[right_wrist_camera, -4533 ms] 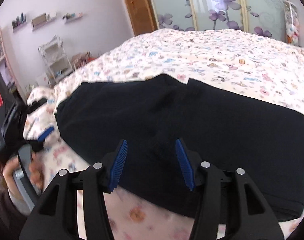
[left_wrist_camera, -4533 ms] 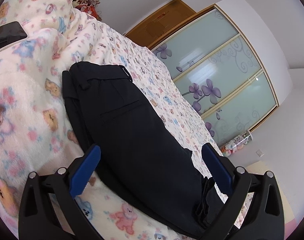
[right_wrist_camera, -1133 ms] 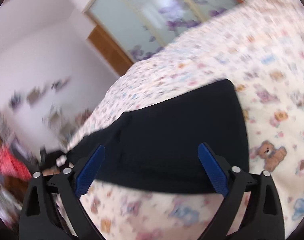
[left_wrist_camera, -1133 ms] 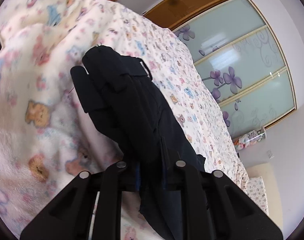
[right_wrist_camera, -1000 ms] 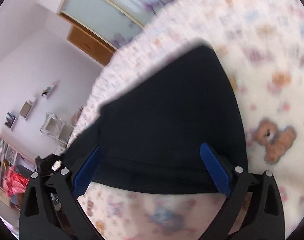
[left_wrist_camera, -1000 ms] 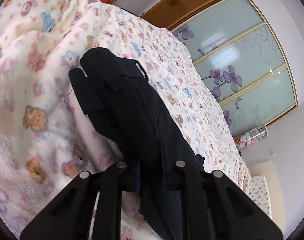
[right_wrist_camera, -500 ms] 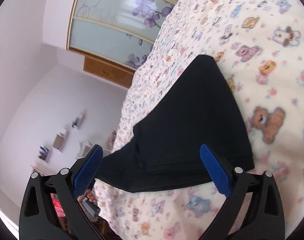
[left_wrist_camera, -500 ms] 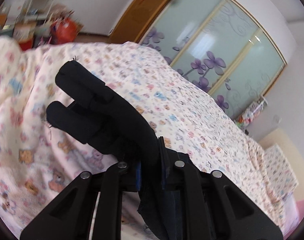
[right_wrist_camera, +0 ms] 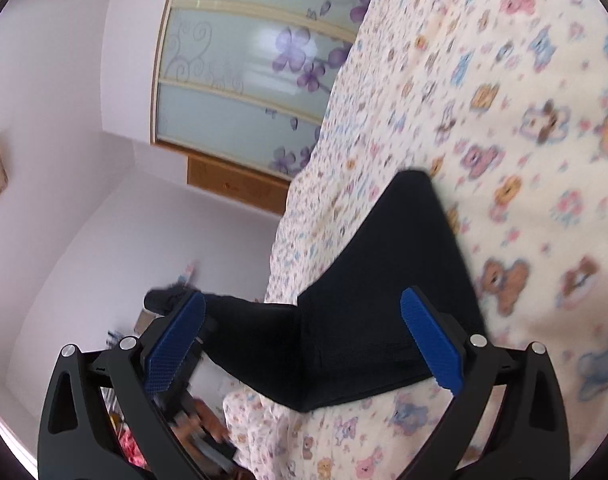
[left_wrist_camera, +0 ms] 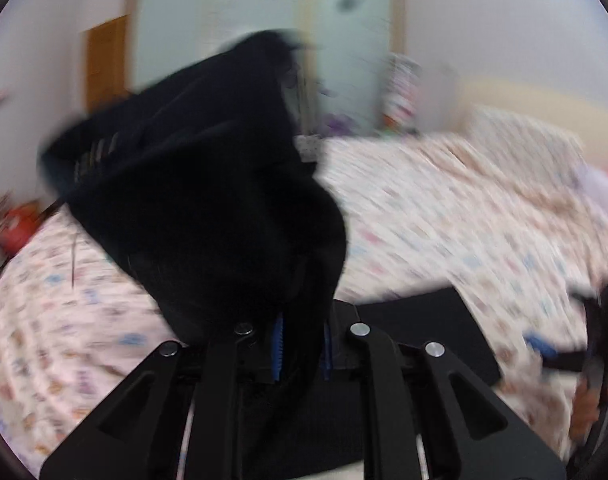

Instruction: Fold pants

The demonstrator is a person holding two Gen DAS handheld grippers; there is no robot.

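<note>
Pants (left_wrist_camera: 207, 184), black, partly raised off the bed (left_wrist_camera: 444, 208). Left wrist view, blurred: left gripper (left_wrist_camera: 301, 344) clamped tight on a bunched fold of the cloth, blue pads (left_wrist_camera: 278, 344) nearly meeting; the gathered end rears up and away to the upper left, in front of the wardrobe doors (left_wrist_camera: 231, 28). A flat dark panel lies on the bedspread at lower right. Far right edge: right gripper (left_wrist_camera: 544, 350) and the hand, smeared.

Right wrist view: right gripper (right_wrist_camera: 304, 344) spread wide, holding nothing, above the flat part of the pants (right_wrist_camera: 384, 280). Long axis runs from upper right on the teddy-print bedspread (right_wrist_camera: 524, 100) down-left past the bed edge, toward the left gripper (right_wrist_camera: 171, 300), which is mostly hidden here.
</note>
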